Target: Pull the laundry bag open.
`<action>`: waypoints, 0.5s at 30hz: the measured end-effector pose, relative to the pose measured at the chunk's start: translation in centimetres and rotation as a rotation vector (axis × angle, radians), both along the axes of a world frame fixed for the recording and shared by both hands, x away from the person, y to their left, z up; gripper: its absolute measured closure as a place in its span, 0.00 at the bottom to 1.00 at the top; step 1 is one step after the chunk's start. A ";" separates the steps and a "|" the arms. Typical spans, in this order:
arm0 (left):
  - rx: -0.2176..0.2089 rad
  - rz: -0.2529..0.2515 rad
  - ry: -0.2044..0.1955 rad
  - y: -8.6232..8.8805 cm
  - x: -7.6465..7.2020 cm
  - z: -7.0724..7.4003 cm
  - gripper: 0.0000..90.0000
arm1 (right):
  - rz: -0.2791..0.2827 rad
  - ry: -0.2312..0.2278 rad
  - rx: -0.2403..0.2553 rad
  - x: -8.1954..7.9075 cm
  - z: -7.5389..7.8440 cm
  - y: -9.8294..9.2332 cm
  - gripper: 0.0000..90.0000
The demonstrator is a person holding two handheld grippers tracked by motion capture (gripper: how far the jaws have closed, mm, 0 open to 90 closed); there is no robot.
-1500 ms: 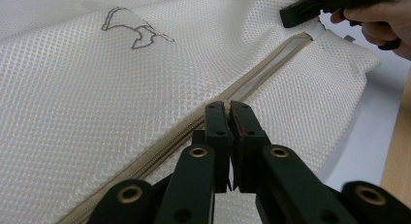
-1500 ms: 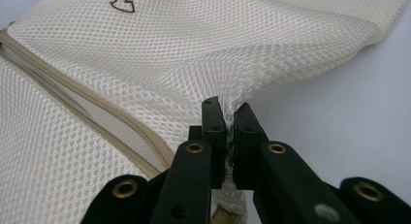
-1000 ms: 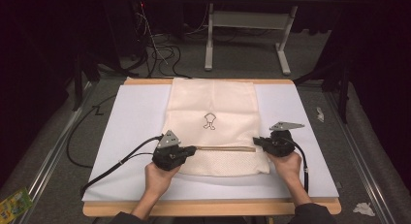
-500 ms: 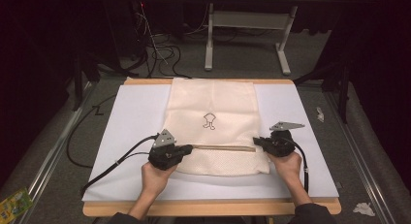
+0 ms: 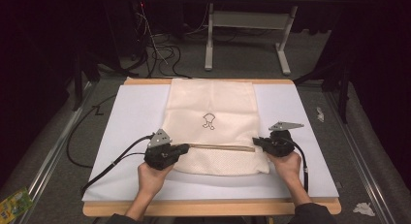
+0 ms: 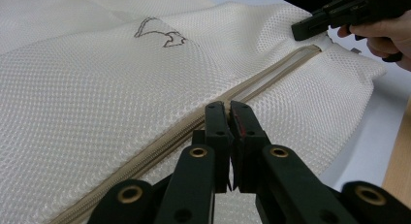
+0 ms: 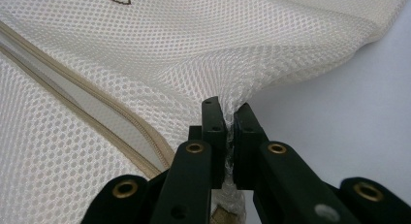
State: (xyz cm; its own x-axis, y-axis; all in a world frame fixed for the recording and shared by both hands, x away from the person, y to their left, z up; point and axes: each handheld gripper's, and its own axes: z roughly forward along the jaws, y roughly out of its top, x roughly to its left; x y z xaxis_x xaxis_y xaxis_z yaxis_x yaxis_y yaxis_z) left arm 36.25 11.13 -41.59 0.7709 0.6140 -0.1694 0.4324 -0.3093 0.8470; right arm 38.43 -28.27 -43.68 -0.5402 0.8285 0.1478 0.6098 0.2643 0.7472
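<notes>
A cream mesh bag with a small dark emblem lies flat on the white mat. A tan zipper runs across its near part and stands partly open. My left gripper is at the zipper's left end. In the left gripper view its jaws are closed right on the zipper line, with a thin red sliver between them. My right gripper is shut on the bag's right edge, and the mesh bunches up into its tips.
The mat covers a wooden table whose front edge is just behind my hands. Each gripper trails a black cable. Beyond the table are a metal desk frame and floor cables. Bare mat lies on both sides of the bag.
My left gripper has slid a little to the left along the zipper, and the open stretch has lengthened. The right gripper has held still on the bag's edge.
</notes>
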 end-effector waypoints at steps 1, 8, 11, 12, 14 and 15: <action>-0.001 0.000 0.002 0.0 0.0 0.0 0.97 | 0.002 0.000 -0.002 0.0 0.0 0.0 0.97; 0.000 -0.002 0.002 0.1 0.0 -0.1 0.97 | 0.002 -0.003 -0.001 0.0 0.0 0.0 0.98; -0.005 0.009 0.003 0.4 -0.1 -0.1 0.97 | 0.000 -0.004 -0.005 0.0 0.0 0.0 0.98; -0.007 0.010 0.006 0.5 0.0 -0.1 0.97 | -0.001 0.000 -0.006 0.0 0.0 -0.1 0.98; -0.014 0.013 0.011 0.8 0.0 -0.1 0.97 | -0.005 -0.003 -0.005 0.0 0.0 -0.2 0.98; -0.012 0.015 0.009 0.8 0.0 -0.1 0.97 | -0.007 -0.002 0.000 -0.1 0.1 -0.2 0.98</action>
